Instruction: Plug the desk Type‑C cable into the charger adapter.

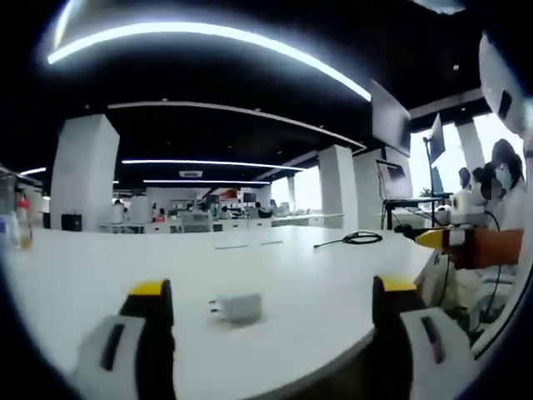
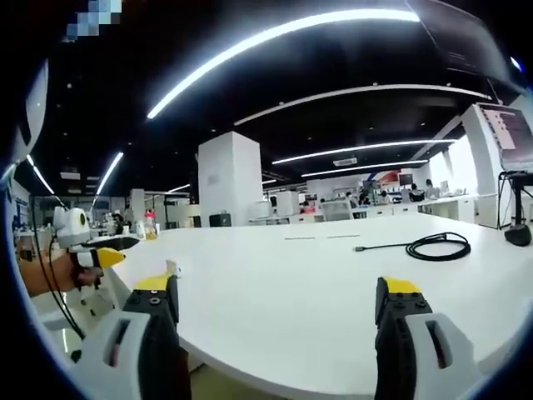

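Observation:
A small white charger adapter [image 1: 239,307] lies on the white table [image 1: 283,267], close ahead between the spread jaws of my left gripper [image 1: 275,296], which is open and empty. The black Type-C cable [image 1: 358,238] lies coiled further back on the right. In the right gripper view the same coiled cable [image 2: 437,246] rests ahead to the right, its plug end pointing left. My right gripper [image 2: 279,292] is open with nothing between its jaws. The adapter [image 2: 173,268] appears small near the table's left edge. The other gripper [image 2: 92,250] comes in from the left, held by a hand.
The right gripper [image 1: 454,237], yellow-tipped, enters the left gripper view from the right. A bottle [image 2: 150,225] stands at the table's far left. Monitors on stands [image 1: 391,179] sit behind the table. Other desks and people are far back.

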